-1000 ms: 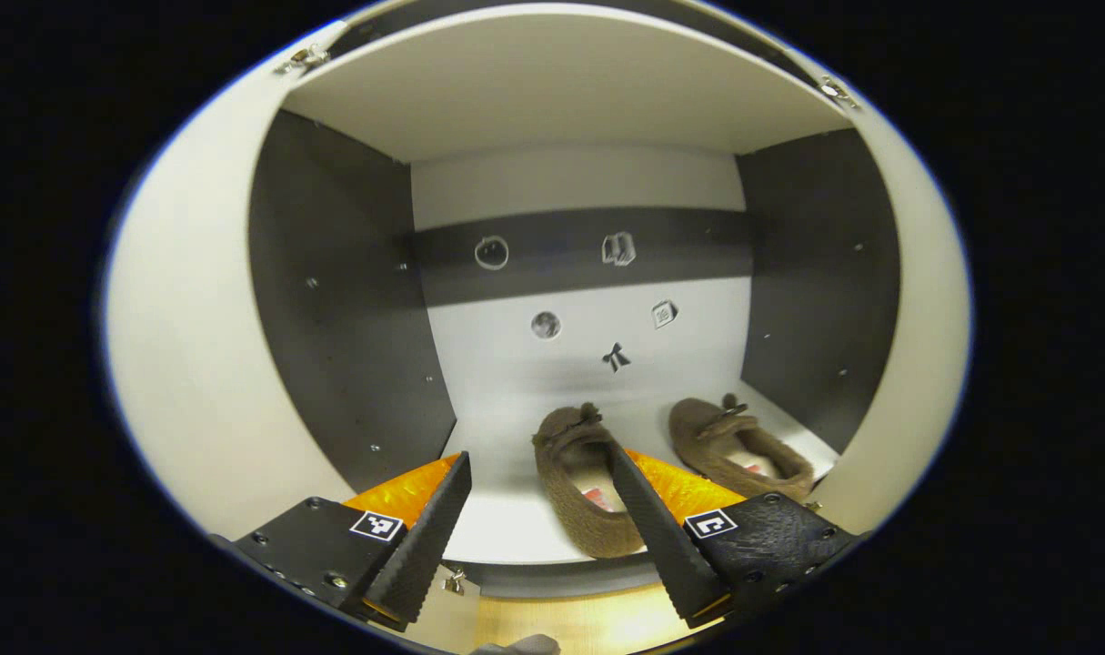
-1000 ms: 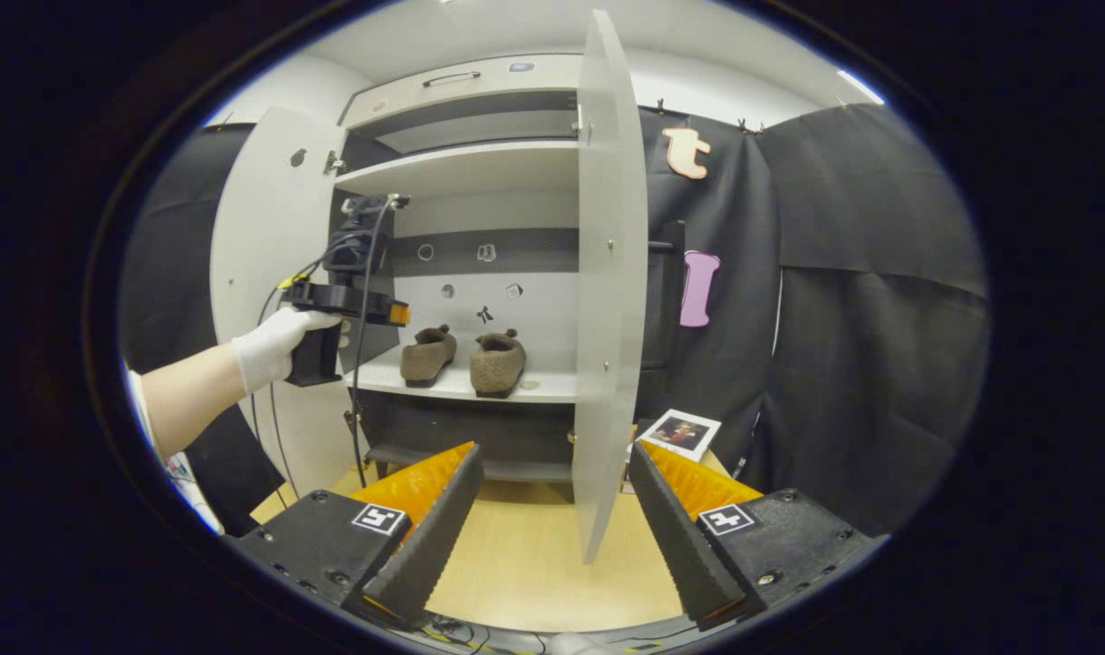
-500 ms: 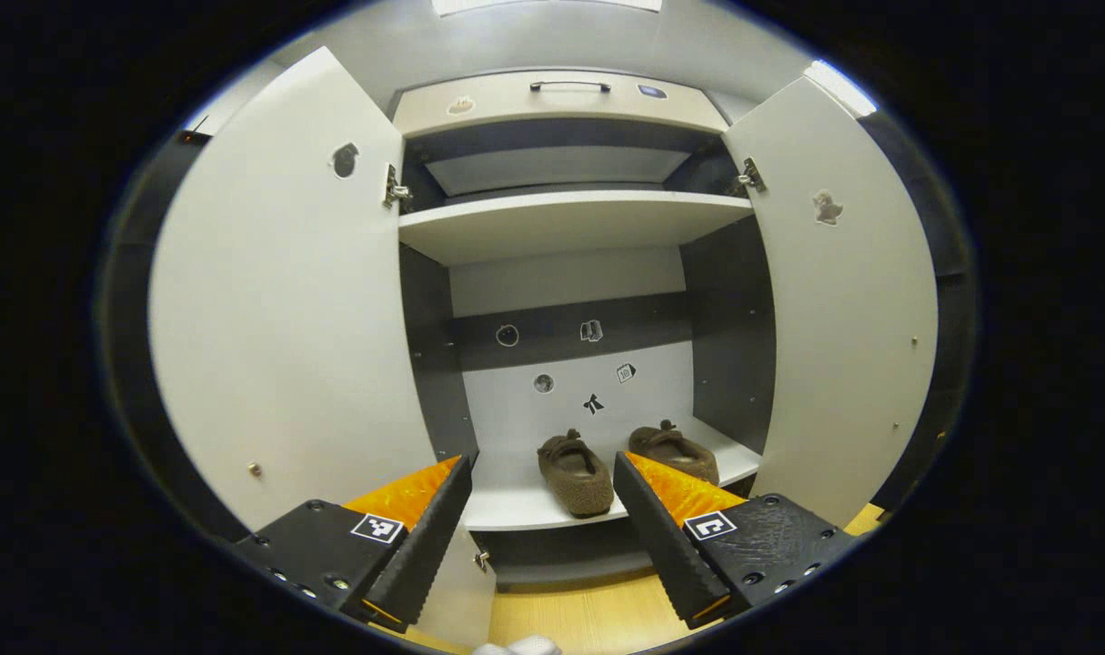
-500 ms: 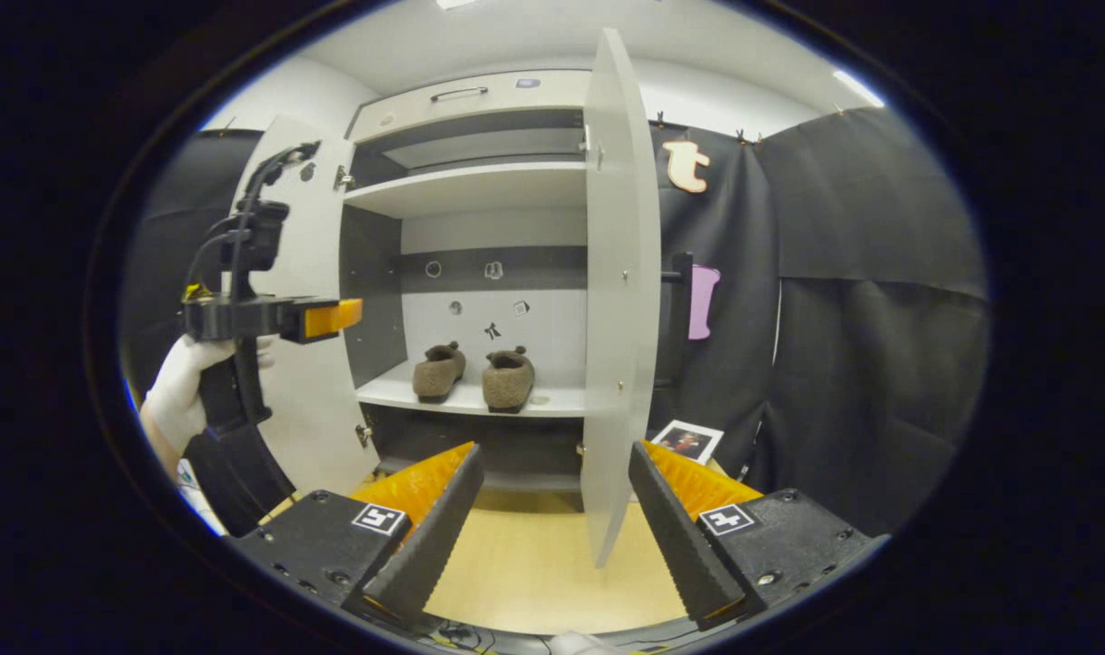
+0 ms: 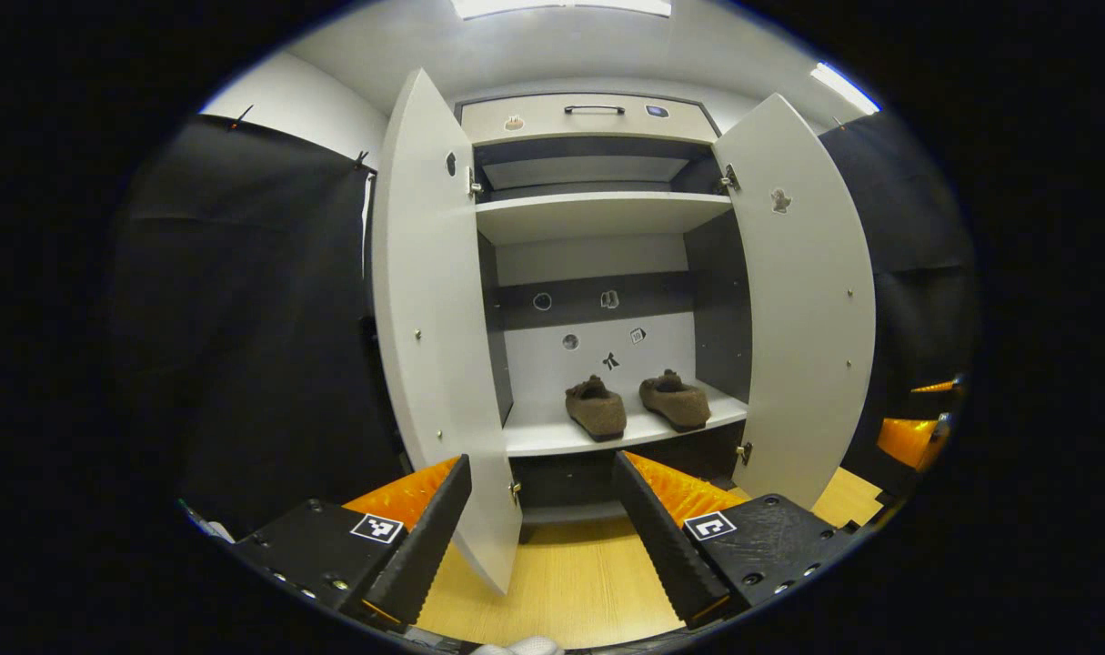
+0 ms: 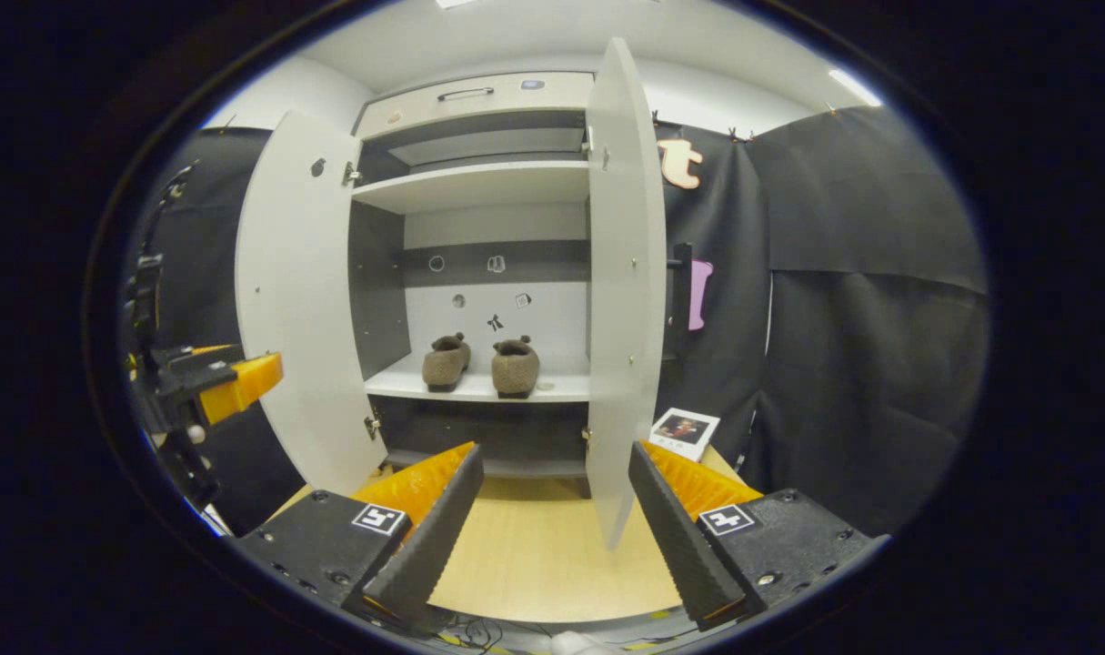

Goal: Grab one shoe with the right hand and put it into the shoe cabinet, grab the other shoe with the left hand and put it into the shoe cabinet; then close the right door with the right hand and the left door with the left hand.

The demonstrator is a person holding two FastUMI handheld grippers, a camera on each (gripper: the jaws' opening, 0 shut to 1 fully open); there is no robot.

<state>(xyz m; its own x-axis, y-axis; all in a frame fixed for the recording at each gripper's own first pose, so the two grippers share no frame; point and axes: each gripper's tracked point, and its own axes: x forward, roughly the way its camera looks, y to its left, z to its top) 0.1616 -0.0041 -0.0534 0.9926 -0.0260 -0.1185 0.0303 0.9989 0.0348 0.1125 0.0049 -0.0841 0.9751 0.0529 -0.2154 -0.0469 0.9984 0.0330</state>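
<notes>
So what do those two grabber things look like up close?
Each gripper has two long wedge-shaped fingers with ridged, saw-like inner faces, spread in a V. The left gripper and the right gripper both sit on chunky black blocks with screws, and each block carries a small square black-and-white marker. Shiny orange panels show behind the fingers. Thin cables lie under the right gripper.

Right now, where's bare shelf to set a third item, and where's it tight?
Free: the upper shelf, bare in what shows, and the lower shelf between the left door and the left shoe. Tight: the narrow gap between that shoe and the right shoe, near the right door.
</notes>
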